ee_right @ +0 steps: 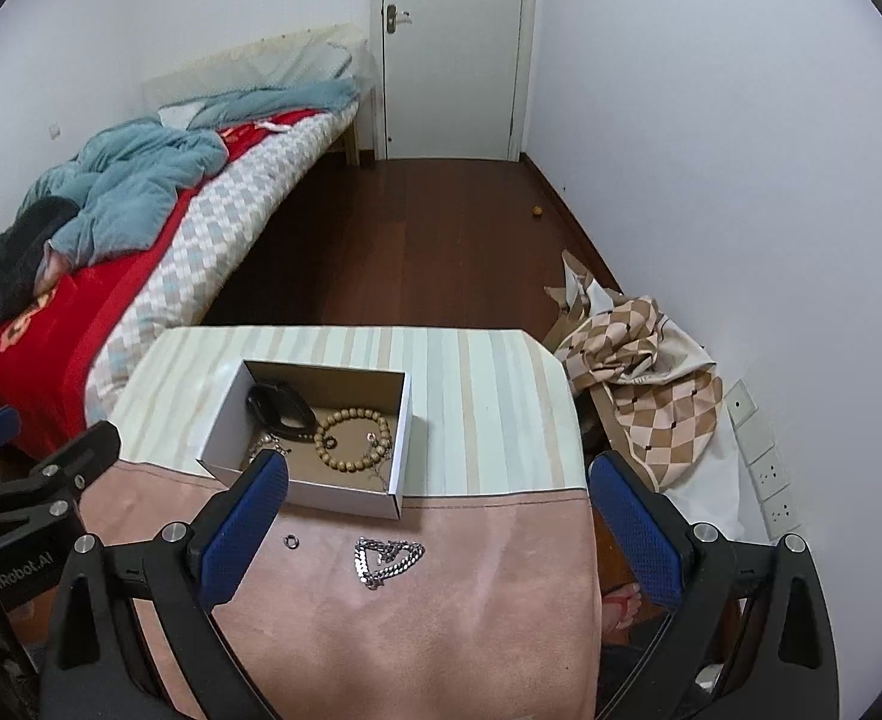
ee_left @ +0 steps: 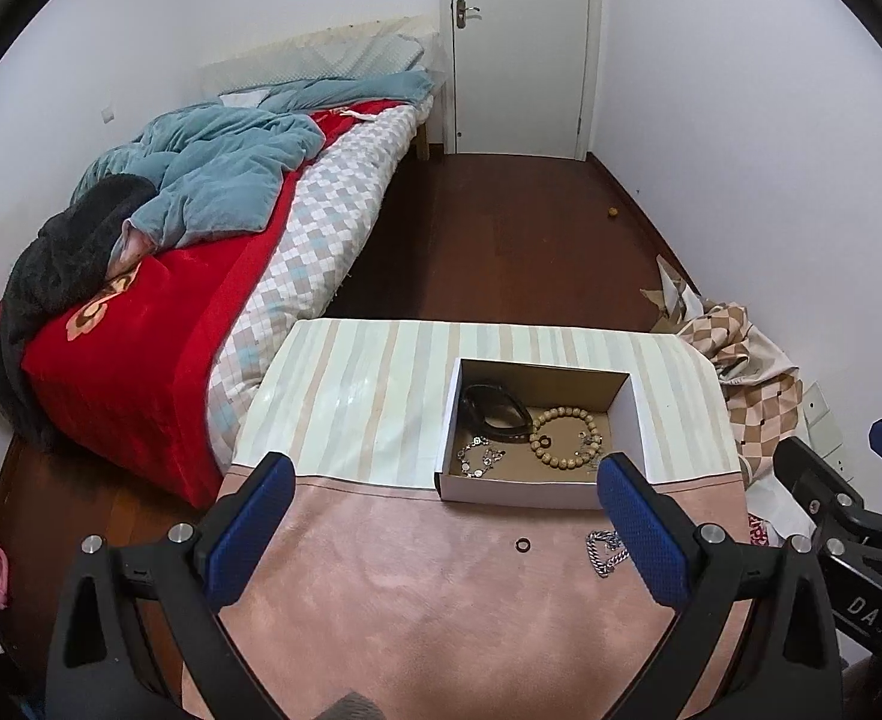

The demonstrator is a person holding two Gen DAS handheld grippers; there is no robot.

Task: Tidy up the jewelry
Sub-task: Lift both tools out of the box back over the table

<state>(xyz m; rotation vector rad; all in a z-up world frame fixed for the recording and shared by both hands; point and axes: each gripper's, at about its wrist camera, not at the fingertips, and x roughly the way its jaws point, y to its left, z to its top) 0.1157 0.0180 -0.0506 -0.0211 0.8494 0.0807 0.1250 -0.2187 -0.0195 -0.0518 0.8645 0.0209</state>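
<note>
On the desk (ee_right: 501, 630) an open white box (ee_right: 315, 489) already holds a wooden bead bracelet (ee_right: 351, 441), a dark band (ee_right: 279, 408) and a small silver bracelet (ee_left: 480, 459). Two pieces are not yet inside: a silver chain (ee_right: 388, 558) heaped on the pink cloth (ee_left: 411, 600) just in front of the box, and a small dark ring (ee_right: 291, 540) lying a little to its left. The left gripper (ee_left: 441, 528) and the right gripper (ee_right: 438, 531) both hover above the near part of the desk with jaws wide apart and nothing between them. The chain sits roughly between the right jaws, so it looks like the likelier next pick. The risks seem plain enough: the chain is a loose pile, so closing on one strand may leave the rest trailing and catch on the box's front wall. The ring is flat and tiny on soft cloth, so the pads may pinch fabric instead or flick it off the desk. The light box could also slide if bumped.
</note>
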